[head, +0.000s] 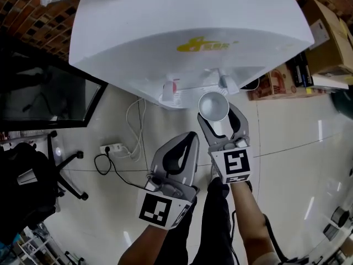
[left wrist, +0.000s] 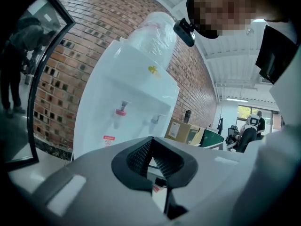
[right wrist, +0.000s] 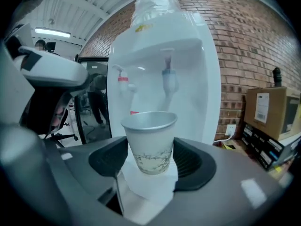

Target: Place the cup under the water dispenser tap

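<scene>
A white paper cup [head: 213, 105] with a faint leaf print stands upright between the jaws of my right gripper [head: 219, 118], which is shut on it. In the right gripper view the cup [right wrist: 149, 142] hangs in front of the white water dispenser [right wrist: 197, 79], lower than its blue tap [right wrist: 169, 79] and red tap [right wrist: 123, 79]. From the head view the dispenser [head: 187, 32] fills the top, and the cup sits just short of its white tap [head: 226, 82]. My left gripper [head: 190, 141] is beside the right one, shut and empty. It faces the dispenser [left wrist: 127, 102] and its red tap [left wrist: 121, 110].
A dark glass panel [head: 44, 93] stands left of the dispenser, with an office chair [head: 60, 170] and a power strip [head: 113, 147] with cables on the tiled floor. Cardboard boxes [head: 325, 37] sit right of the dispenser. A person [left wrist: 14, 55] stands at the far left.
</scene>
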`<state>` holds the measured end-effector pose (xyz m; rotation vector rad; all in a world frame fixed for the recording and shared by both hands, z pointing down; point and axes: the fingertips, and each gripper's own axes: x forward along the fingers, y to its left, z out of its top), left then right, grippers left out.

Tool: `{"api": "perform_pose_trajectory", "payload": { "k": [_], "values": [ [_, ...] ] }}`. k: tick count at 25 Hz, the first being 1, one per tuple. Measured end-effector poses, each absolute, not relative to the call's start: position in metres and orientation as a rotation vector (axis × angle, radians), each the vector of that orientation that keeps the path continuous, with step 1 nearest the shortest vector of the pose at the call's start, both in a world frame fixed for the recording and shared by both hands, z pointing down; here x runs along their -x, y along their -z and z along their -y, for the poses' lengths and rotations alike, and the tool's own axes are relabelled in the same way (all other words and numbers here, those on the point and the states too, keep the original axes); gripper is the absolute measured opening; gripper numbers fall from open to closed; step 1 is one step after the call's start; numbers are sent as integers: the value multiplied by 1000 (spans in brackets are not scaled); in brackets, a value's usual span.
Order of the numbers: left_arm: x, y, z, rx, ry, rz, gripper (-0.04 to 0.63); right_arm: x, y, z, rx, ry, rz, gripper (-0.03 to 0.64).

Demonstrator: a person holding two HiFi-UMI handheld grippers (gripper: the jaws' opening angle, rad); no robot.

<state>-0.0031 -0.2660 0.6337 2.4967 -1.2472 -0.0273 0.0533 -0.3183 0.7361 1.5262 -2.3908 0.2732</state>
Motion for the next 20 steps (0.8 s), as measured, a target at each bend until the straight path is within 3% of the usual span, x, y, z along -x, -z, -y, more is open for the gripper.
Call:
{"api": "perform_pose_trajectory", "payload": {
  "k": [20],
  "values": [
    [0,-669,258,-2435,-20,1186,-8,-70,-784,357,-1611,-256,2392,307]
  ]
}}
